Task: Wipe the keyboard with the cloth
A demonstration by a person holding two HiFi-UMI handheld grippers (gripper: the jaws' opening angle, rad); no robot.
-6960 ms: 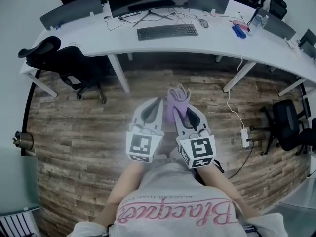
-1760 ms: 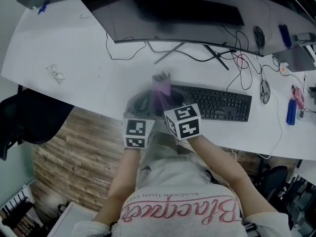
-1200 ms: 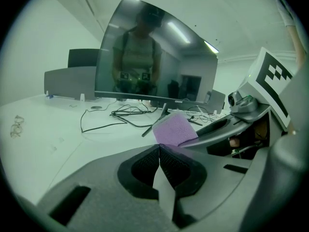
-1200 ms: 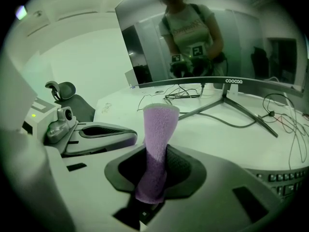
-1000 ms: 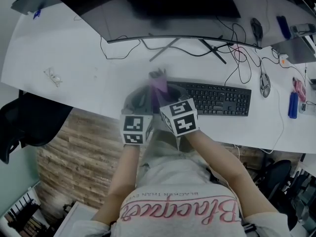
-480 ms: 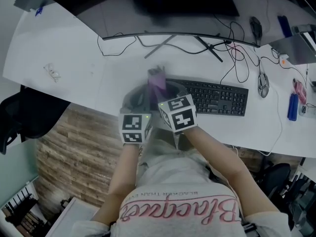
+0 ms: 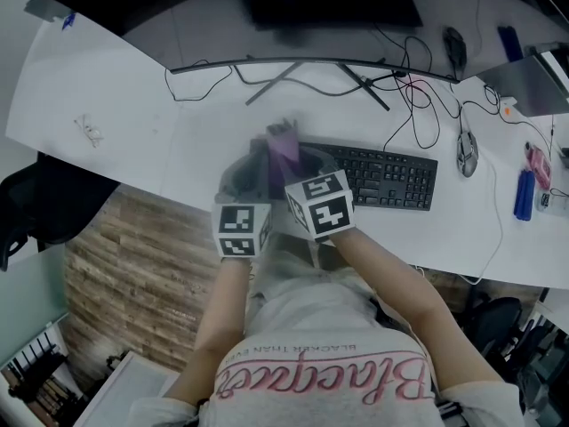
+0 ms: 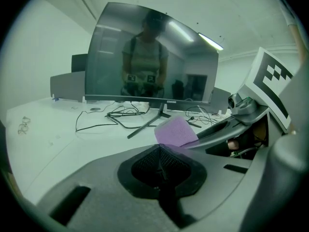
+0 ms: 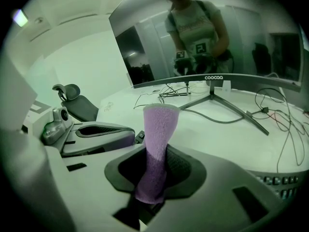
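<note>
Cloth (image 9: 156, 144), purple, was pinched upright betw. R gripper (image 9: 153, 180) jaws, sticking up past the tips. L gripper (image 8: 161, 164) jaws were pressed together w/ nothing in them, just beside the R one. Both hung over desk (image 7: 116, 96) at left end of keyboard (image 7: 384, 177); whether cloth touched the keys couldn't be told. Monitor (image 8: 149, 57) stood behind, cables round its stand.

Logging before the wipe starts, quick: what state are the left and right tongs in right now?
Left tongs: closed, holding nothing.
Right tongs: closed on the purple cloth.
</note>
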